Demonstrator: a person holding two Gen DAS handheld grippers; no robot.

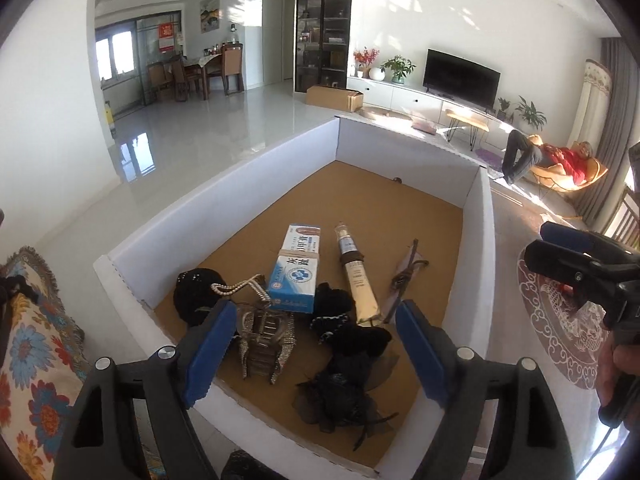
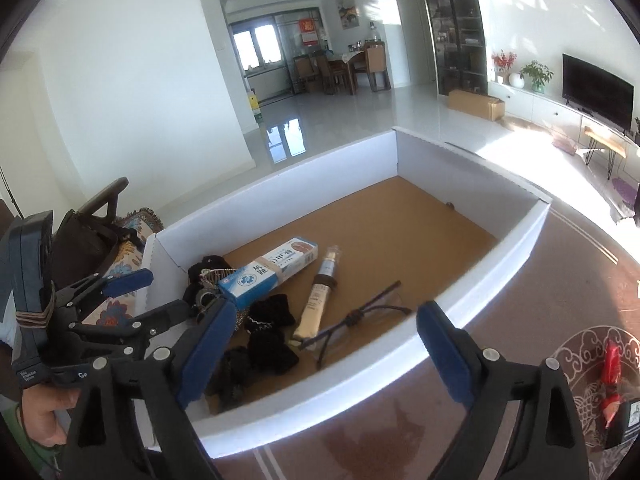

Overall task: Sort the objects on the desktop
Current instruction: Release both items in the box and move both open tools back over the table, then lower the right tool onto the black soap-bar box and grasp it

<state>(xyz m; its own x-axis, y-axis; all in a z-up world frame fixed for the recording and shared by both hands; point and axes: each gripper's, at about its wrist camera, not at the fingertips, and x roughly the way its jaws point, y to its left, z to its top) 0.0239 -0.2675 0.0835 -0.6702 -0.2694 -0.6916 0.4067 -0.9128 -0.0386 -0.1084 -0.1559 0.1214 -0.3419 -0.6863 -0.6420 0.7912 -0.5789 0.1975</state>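
Note:
A white-walled box with a brown floor [image 1: 420, 216] [image 2: 400, 216] holds a blue-and-white carton [image 1: 296, 268] [image 2: 268, 270], a cream tube [image 1: 356, 276] [image 2: 320, 300], glasses with dark arms [image 1: 406, 276] [image 2: 360, 316], a rhinestone hair claw [image 1: 264, 332], a black beaded pouch [image 1: 196, 292] and black fabric hair pieces [image 1: 348, 364] [image 2: 268, 332]. My left gripper [image 1: 316, 348] is open and empty over the box's near edge, above the claw and black pieces. My right gripper [image 2: 324, 348] is open and empty, above the near wall by the glasses. The left gripper shows in the right wrist view [image 2: 132, 300].
A floral cushion [image 1: 32, 340] lies left of the box. A patterned round mat [image 1: 560, 320] lies right of it, with a red packet [image 2: 612, 376] on it. A dark bag [image 2: 80, 240] sits behind the left gripper. A person reclines far right [image 1: 556, 156].

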